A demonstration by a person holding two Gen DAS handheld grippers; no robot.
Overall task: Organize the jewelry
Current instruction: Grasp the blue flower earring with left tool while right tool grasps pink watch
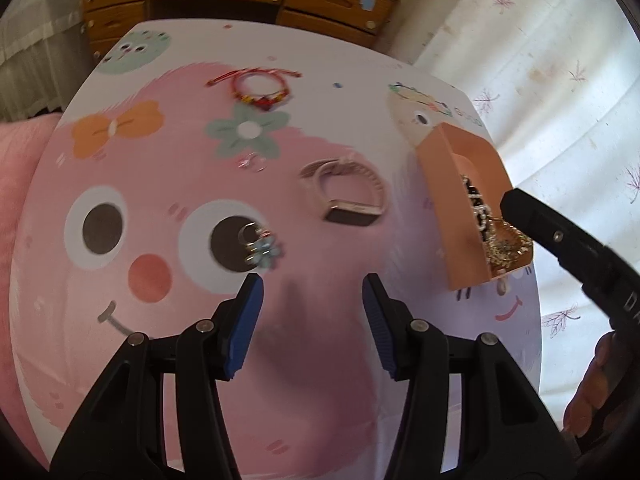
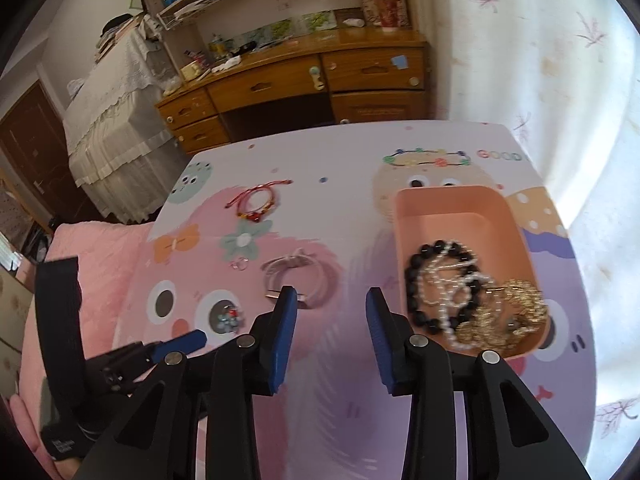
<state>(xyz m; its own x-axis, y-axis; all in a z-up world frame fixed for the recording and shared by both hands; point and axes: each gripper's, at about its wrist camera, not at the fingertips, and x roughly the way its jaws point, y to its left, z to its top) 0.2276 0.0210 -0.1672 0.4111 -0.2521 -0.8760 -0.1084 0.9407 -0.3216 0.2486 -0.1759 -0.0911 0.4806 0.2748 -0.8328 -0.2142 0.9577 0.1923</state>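
Observation:
On a cartoon-printed table (image 1: 168, 160) lie a red cord bracelet (image 1: 260, 88), a pale strap watch (image 1: 344, 196), a small clear ring (image 1: 252, 162) and a ring cluster with a blue flower (image 1: 258, 246). My left gripper (image 1: 313, 284) hangs open over the table just right of that cluster, with nothing between its blue pads. An orange tray (image 2: 452, 216) holds a black bead bracelet (image 2: 416, 280), a pearl strand (image 2: 440, 280) and a gold chain (image 2: 512, 312). My right gripper (image 2: 332, 296) stands open and empty between the watch (image 2: 300, 276) and the tray.
A wooden desk with drawers (image 2: 280, 84) stands beyond the table's far edge. Pink bedding (image 2: 92, 248) lies left of the table and a pale flowered curtain (image 2: 560, 80) hangs to its right. A hand (image 1: 592, 392) holds the right gripper's handle.

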